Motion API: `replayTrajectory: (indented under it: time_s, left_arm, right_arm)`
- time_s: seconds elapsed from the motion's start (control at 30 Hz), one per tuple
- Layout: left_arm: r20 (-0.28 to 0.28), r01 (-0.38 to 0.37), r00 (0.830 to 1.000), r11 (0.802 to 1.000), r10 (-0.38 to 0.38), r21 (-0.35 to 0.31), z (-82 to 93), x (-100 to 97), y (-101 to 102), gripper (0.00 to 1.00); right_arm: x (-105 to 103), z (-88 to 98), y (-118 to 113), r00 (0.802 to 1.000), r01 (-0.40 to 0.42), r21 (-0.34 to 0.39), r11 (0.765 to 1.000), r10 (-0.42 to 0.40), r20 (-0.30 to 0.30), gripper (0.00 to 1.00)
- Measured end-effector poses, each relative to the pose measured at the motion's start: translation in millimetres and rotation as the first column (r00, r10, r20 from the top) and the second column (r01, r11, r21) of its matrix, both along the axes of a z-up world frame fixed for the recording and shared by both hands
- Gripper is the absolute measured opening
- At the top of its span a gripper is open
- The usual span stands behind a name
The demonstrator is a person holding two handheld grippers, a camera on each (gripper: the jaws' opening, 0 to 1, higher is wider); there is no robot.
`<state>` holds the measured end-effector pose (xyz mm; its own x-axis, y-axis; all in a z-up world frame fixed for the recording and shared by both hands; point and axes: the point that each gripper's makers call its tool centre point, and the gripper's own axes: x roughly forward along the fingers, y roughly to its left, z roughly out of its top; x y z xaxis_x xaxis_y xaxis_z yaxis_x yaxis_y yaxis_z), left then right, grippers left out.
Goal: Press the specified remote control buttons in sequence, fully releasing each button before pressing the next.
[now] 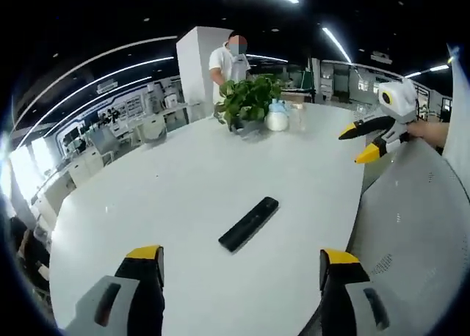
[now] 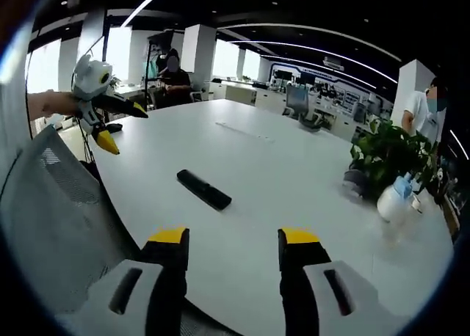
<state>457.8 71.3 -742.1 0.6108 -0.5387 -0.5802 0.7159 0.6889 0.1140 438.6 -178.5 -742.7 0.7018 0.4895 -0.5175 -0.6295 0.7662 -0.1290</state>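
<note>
A slim black remote control [image 1: 249, 224] lies flat on the big white oval table [image 1: 183, 189]. My left gripper [image 1: 241, 259] hovers over the table's near edge, jaws wide apart and empty, the remote a short way ahead of them. In the right gripper view the same remote [image 2: 204, 189] lies ahead and slightly left of my right gripper [image 2: 232, 240], which is open too and holds nothing. Each gripper appears in the other's view, held in a hand beyond the table edge: the right gripper [image 1: 367, 139] with jaws parted, the left gripper [image 2: 117, 123] likewise.
A potted green plant [image 1: 248, 101] and a pale spray bottle [image 1: 276, 117] stand at the far side of the table. A grey mesh chair back [image 2: 51, 211] sits close beside the table edge. One person stands behind the plant, another sits at the table's far end.
</note>
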Motion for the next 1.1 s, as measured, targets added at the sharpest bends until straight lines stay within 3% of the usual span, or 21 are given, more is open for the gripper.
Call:
replayTrajectory:
  time_s: [0.5,0.83,1.1]
  left_arm:
    - [-0.040,0.119,0.992,0.992,-0.118,0.032,-6.9,26.2,-32.1,0.92]
    - [-0.070,0.170,0.984,0.984,-0.166,0.055,-22.4,25.8,-48.2,0.93]
    - [-0.061,0.204,0.978,0.977,-0.200,0.062,-20.5,28.2,-57.9,0.93]
  right_arm:
    - [1.2,2.1,-4.7,1.000,0.019,-0.008,1.000,-0.019,0.016,0.49]
    - [1.5,0.7,-6.3,1.000,0.024,-0.013,1.000,-0.024,0.012,0.48]
    - [1.4,0.1,-6.8,1.000,0.022,-0.024,0.999,-0.021,0.015,0.48]
